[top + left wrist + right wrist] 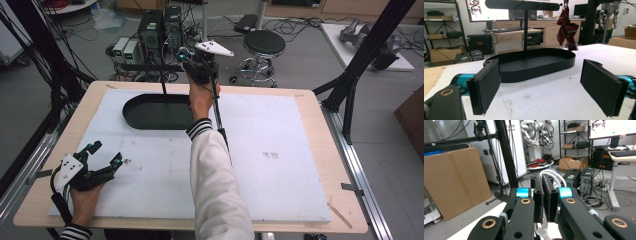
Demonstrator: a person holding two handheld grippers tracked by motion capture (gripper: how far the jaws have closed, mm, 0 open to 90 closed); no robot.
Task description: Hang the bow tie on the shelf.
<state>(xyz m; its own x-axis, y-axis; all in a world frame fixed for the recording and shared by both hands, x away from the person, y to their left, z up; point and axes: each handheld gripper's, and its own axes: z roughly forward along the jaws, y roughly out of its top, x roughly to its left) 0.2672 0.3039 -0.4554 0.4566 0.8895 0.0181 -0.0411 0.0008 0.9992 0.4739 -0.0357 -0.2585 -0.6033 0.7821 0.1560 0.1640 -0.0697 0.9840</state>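
A black stand with an oval base tray point(131, 112) sits at the back of the white board; its post point(525, 30) carries a top bar point(521, 4). A dark red cloth point(567, 28) hangs from the bar's right end. My left gripper point(106, 152) rests low at the table's front left, open, with nothing between its pads, and points at the tray point(534, 66). My right gripper point(186, 54) is held high above the stand, jaws shut point(546, 180) on a white cord loop point(554, 173). One end of the bar point(499, 196) lies just below it.
The white foam board point(280, 165) covers most of the wooden table point(330, 150). Behind the table stand computer towers point(160, 27), a round stool point(264, 42) and black frame posts point(360, 65). A large cardboard sheet point(454, 180) leans beyond the table.
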